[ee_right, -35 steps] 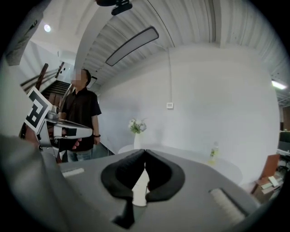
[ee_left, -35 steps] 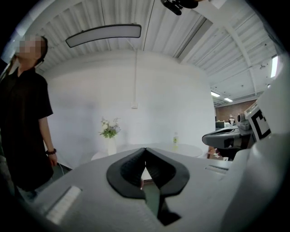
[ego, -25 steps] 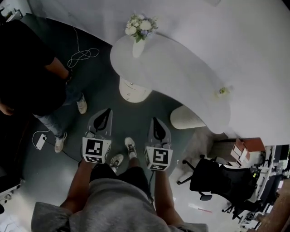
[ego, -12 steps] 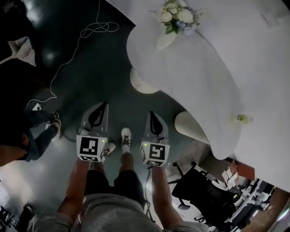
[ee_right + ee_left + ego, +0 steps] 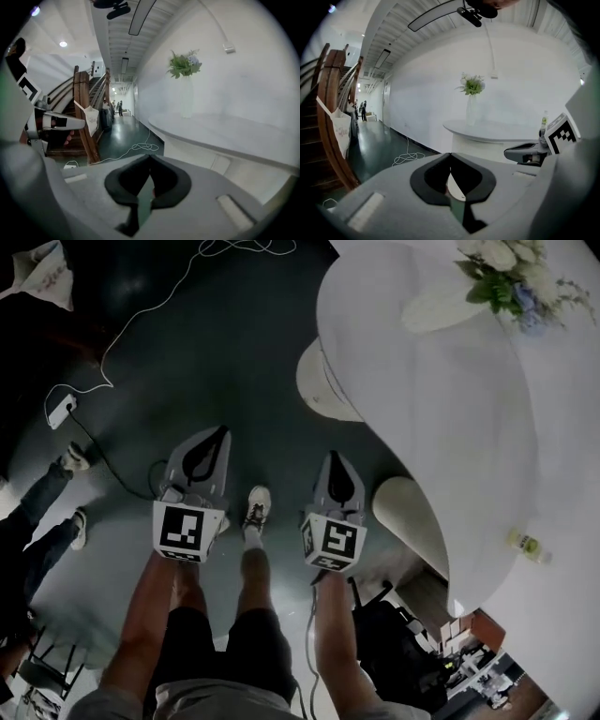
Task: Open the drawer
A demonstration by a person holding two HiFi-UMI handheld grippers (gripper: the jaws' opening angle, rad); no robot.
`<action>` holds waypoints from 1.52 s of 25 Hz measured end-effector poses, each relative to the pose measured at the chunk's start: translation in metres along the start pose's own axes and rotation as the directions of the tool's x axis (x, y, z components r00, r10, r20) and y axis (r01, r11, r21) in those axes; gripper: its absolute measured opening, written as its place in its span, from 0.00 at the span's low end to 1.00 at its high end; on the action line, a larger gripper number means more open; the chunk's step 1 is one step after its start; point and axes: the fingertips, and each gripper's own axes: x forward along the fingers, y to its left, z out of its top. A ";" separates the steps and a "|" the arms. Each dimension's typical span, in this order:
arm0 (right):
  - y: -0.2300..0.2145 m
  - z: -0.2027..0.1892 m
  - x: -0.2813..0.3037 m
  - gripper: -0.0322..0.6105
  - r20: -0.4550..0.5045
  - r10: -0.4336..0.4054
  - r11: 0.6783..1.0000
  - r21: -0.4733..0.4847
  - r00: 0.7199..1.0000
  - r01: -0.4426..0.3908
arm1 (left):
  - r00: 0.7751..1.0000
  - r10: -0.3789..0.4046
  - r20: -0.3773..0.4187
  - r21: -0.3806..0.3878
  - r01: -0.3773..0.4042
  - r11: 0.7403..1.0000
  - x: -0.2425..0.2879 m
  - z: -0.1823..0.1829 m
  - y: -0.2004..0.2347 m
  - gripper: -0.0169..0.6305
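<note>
A white round pedestal (image 5: 325, 382) with faint drawer lines stands under the curved white table (image 5: 441, 399), ahead and to the right of both grippers. In the right gripper view a pale drawer front (image 5: 219, 164) shows below the table's edge. My left gripper (image 5: 221, 431) (image 5: 450, 155) is shut and holds nothing. Beside it my right gripper (image 5: 332, 457) (image 5: 150, 156) is shut and empty too. Both hang over the dark floor, apart from the pedestal, and point toward the table. A vase of flowers (image 5: 487, 282) stands on the table.
A second white pedestal (image 5: 412, 512) stands close to my right gripper. My feet (image 5: 255, 507) are between the grippers. A person's legs (image 5: 47, 502), a white cable (image 5: 122, 324) and a power strip (image 5: 61, 410) are at the left. An office chair (image 5: 403, 652) is behind me. A small bottle (image 5: 530, 545) stands on the table.
The view has swung: table and vase slid to the upper right, and the pedestals look larger and closer. Both grippers stayed shut. The person at the left drifted to the frame's edge.
</note>
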 end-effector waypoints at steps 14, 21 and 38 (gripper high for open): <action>-0.022 -0.137 0.121 0.06 -0.057 0.005 1.000 -0.029 0.998 -0.006 | 0.997 -0.007 -0.074 -0.044 0.004 0.999 0.087 -0.155 0.009 0.04; -0.030 -0.193 0.162 0.06 -0.081 0.004 0.998 -0.055 0.997 -0.008 | 0.997 -0.015 -0.082 -0.033 0.012 0.999 0.118 -0.211 0.009 0.04; -0.062 -0.268 0.240 0.17 -0.182 -0.093 0.994 0.038 0.979 0.102 | 0.992 -0.009 -0.122 -0.040 0.004 0.999 0.148 -0.266 0.021 0.04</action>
